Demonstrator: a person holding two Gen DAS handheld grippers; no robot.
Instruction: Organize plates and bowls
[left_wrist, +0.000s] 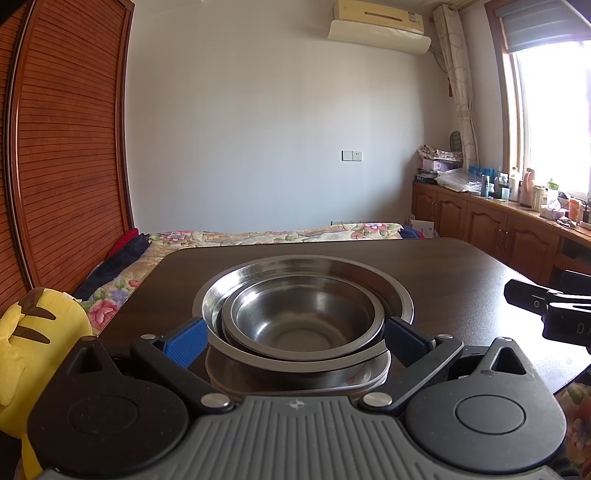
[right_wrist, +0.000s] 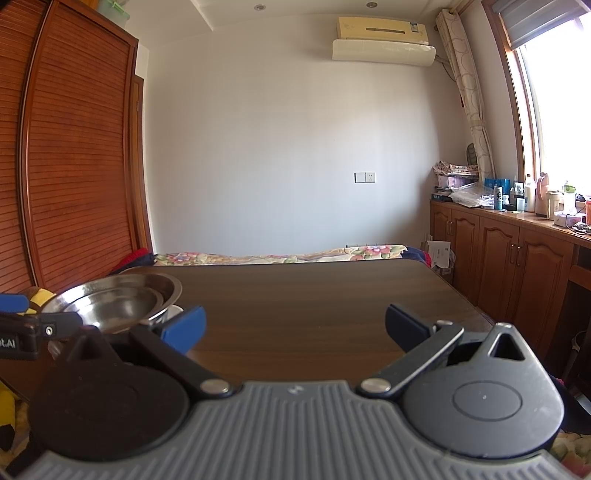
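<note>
A small steel bowl (left_wrist: 306, 321) is sitting nested inside a larger steel bowl (left_wrist: 303, 275) on the dark wooden desk (left_wrist: 461, 269). The left tongs (left_wrist: 295, 339) are flanking the stack, spread apart. The right tongs (right_wrist: 295, 328) are gaping over bare desk. A floral-covered bed (left_wrist: 258, 236) is lying beyond, and wooden cabinets (right_wrist: 517, 266) are lining the window wall.
</note>
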